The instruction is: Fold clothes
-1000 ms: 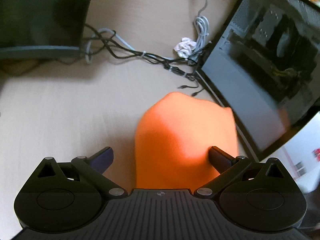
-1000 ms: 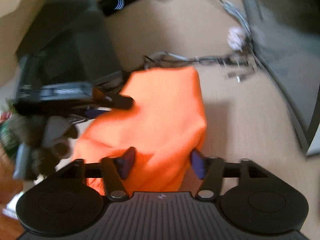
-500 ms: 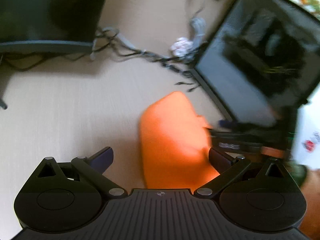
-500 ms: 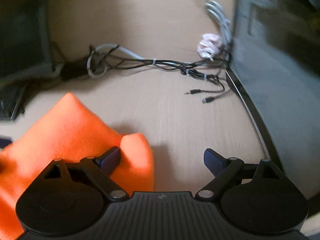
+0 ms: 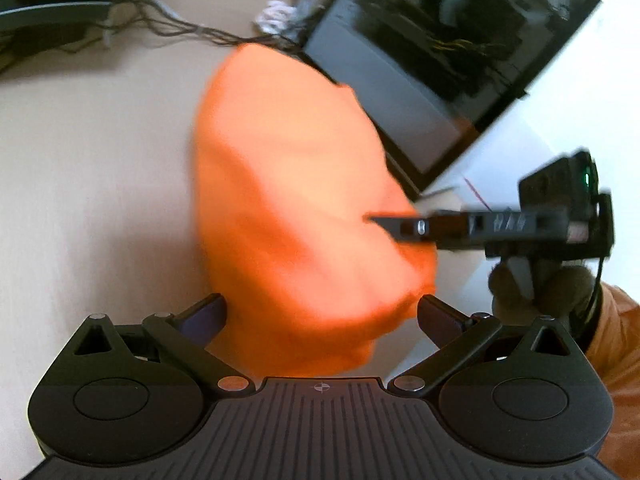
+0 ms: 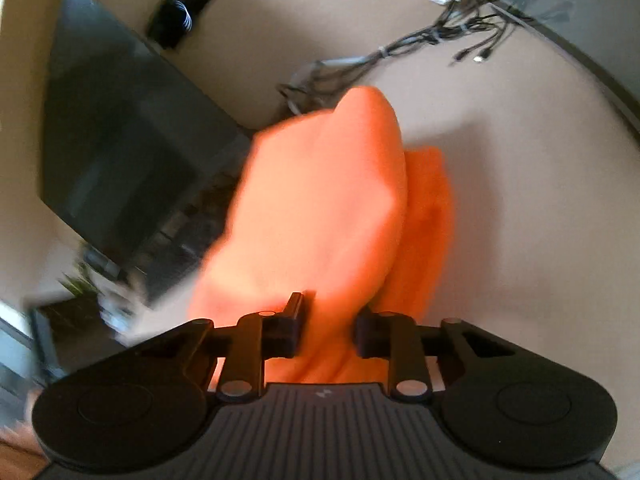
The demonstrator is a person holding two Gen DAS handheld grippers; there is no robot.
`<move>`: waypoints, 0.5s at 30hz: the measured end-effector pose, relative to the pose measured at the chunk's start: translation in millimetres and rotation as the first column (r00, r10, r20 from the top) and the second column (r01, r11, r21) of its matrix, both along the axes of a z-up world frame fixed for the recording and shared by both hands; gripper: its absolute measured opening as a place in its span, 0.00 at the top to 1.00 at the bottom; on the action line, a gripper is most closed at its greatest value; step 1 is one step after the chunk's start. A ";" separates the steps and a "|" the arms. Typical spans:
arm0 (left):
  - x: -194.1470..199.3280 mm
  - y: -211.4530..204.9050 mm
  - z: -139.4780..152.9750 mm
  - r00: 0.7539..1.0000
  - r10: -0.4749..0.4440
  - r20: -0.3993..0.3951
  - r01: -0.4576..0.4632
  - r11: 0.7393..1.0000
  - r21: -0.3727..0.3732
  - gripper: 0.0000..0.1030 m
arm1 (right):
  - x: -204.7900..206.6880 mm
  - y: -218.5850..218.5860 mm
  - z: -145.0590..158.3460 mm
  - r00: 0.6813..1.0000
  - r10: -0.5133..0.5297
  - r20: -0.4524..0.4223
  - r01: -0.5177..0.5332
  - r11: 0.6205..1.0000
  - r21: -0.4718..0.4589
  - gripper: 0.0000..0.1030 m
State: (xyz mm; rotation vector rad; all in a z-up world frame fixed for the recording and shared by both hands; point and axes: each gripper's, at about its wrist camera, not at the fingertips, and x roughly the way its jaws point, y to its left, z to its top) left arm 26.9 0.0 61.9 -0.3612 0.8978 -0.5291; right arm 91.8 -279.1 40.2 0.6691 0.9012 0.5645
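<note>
The orange garment [image 5: 296,208] hangs bunched above the pale desk [image 5: 92,168], its long axis running away from both cameras toward the tangle of cables [image 6: 432,36] at the far side; in the right wrist view a second fold of the same cloth shows behind and to the right of the main one; the right gripper [image 6: 328,326] has just been closing, and its jaws now stand narrow with a gathered fold of cloth between them, the pads pressing in on it from both sides, so I judge it a pinch on the near edge; in the left wrist view that same gripper [image 5: 384,222] comes in from the right, its tip buried in the garment's right flank, a gloved hand [image 5: 540,284] behind it; the left gripper [image 5: 322,312] is spread wide, the garment's lower end sitting between its fingers without either pad clearly pressing on it; motion blur hides whether the left pad brushes the cloth; the cloth lies straight ahead of the left tool and nearer to it than anything else, so the coming fold likely turns on the left jaws closing on this lower end while the right holds its edge; a dark computer case [image 5: 440,60] stands close on the right, near enough to snag a swung hem
</note>
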 end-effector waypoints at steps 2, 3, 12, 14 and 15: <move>-2.4 5.4 6.6 1.000 -0.014 0.025 0.014 1.000 -0.016 0.00 | -3.2 1.9 8.8 1.000 -0.003 -0.015 0.004 0.998 0.068 0.79; -3.6 8.4 10.0 0.999 -0.020 0.038 0.021 1.000 -0.023 0.00 | -5.4 3.9 10.1 1.000 -0.001 -0.027 0.004 0.997 0.083 0.79; -0.3 53.7 38.5 0.982 0.123 0.141 -0.120 0.992 -0.031 0.00 | -14.5 48.1 -25.3 0.996 0.091 -0.012 -0.091 0.985 -0.149 0.51; 10.0 42.1 45.4 0.977 0.106 0.187 -0.102 0.994 -0.030 0.00 | -11.3 51.2 -21.5 0.994 0.111 0.015 -0.107 0.978 -0.181 0.49; 17.8 34.5 47.9 0.975 0.111 0.194 -0.112 0.994 -0.008 0.00 | -10.4 51.6 -18.1 0.991 0.129 0.034 -0.119 0.972 -0.201 0.47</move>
